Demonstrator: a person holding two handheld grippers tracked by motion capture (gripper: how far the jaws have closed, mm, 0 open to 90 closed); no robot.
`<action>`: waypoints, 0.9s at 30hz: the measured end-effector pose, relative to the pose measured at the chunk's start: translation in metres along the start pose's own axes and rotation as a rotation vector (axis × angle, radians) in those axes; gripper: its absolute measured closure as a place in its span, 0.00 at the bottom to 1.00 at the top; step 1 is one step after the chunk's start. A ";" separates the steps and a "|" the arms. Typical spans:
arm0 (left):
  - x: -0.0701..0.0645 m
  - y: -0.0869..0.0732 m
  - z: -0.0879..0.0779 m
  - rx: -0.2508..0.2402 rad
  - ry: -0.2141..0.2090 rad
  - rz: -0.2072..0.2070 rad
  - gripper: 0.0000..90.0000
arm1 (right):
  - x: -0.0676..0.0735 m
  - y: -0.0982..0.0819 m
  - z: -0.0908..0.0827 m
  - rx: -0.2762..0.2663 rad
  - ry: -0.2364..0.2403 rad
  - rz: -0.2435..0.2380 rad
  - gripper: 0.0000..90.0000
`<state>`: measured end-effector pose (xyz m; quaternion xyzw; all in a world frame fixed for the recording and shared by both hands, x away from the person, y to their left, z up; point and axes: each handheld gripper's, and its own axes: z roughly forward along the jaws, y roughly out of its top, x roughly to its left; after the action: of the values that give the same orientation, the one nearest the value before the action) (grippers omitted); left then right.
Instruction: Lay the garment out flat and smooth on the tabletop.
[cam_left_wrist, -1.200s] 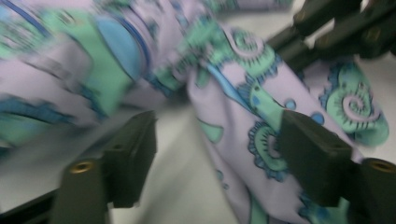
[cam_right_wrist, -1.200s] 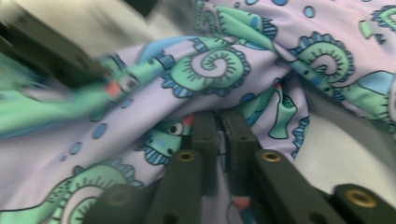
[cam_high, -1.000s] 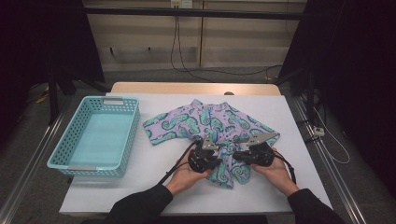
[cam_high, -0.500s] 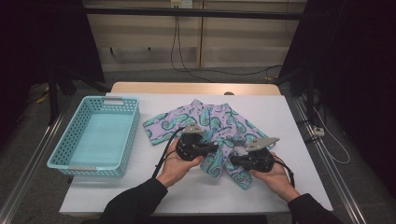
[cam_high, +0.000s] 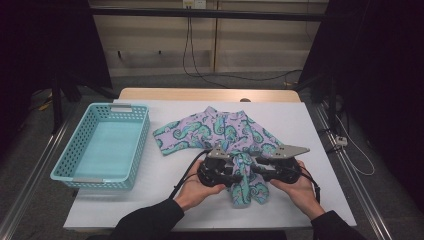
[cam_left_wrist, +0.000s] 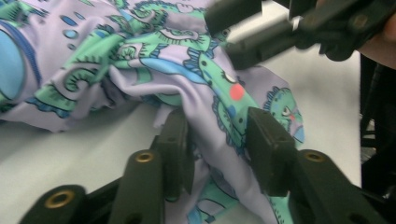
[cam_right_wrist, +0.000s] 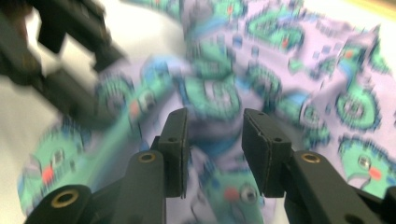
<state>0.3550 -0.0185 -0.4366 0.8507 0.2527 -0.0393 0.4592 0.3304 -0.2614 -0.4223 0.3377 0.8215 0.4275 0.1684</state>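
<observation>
Both sets of jaws have just been opening, and that's the news here. A second ago the two grippers sat side by side on the near hem of the garment, half a second ago the left one had carried its bit of cloth up toward the middle, and now both are back together at the near edge, facing one another across a bunched strip of fabric.

Closest in, the left gripper (cam_left_wrist: 217, 140) stands partly spread, with a fold of the seahorse-print shirt (cam_left_wrist: 154, 60) draped between its jaws; the cloth brushes the pads, but it looks loose rather than pinched. The right gripper (cam_right_wrist: 212, 140) is parted the same way, printed fabric lying slack in the gap, though that view is blurred.

From above, the left gripper (cam_high: 239, 175) and right gripper (cam_high: 255, 172) point at each other, and the gathered tail of the shirt (cam_high: 220, 129) hangs down between them toward the table's near edge. My read: a fold has just been laid and let go.

Beyond the jaws the rest of the shirt spreads flat, sleeves out to either side. Farther off, to the left gripper's outer side, the turquoise basket (cam_high: 64, 161) waits, well apart from the cloth.
</observation>
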 end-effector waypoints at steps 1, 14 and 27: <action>-0.002 -0.001 -0.001 0.003 0.005 0.005 0.64 | 0.002 0.003 0.000 -0.013 0.002 -0.002 0.67; 0.014 -0.017 -0.041 -0.040 0.058 -0.039 0.52 | 0.025 0.008 0.039 0.108 0.036 -0.034 0.74; 0.032 -0.017 -0.037 -0.028 0.136 -0.076 0.53 | -0.029 -0.001 0.002 0.015 -0.018 0.049 0.90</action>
<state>0.3684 0.0315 -0.4382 0.8346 0.3161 0.0046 0.4511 0.3520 -0.2806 -0.4246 0.3628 0.8147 0.4221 0.1628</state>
